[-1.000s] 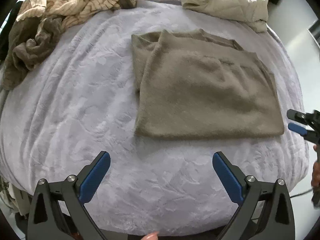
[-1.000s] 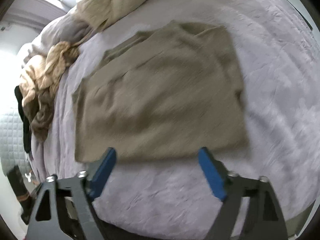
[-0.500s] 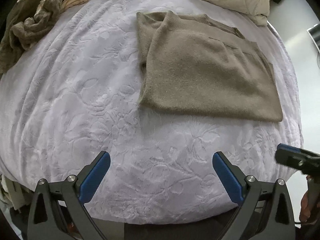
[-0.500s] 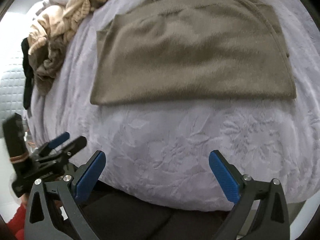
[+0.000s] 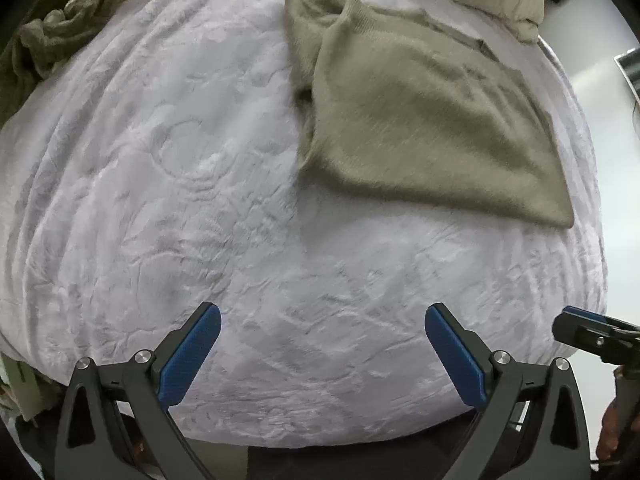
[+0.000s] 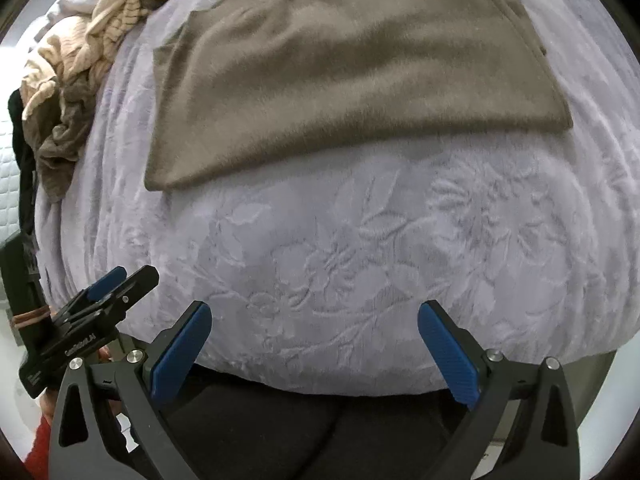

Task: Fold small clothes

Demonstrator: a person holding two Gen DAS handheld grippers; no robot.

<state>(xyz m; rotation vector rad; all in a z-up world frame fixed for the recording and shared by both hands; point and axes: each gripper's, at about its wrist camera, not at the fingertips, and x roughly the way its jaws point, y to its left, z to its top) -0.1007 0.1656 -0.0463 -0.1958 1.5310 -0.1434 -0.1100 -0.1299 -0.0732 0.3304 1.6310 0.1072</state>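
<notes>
Left wrist view, both tools (image 5: 322, 354) (image 6: 314, 354) spread, drawn farther back from folded sweater (image 5: 432, 120).

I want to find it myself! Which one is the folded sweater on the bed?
Start with the big bed under the pale lilac flower-patterned blanket. The folded sweater lies flat in the middle of it, a fuzzy taupe rectangle. Unlike the striped beige clothes crumpled in a pile at the blanket's edge, it is smooth, neat and all one colour.
</notes>
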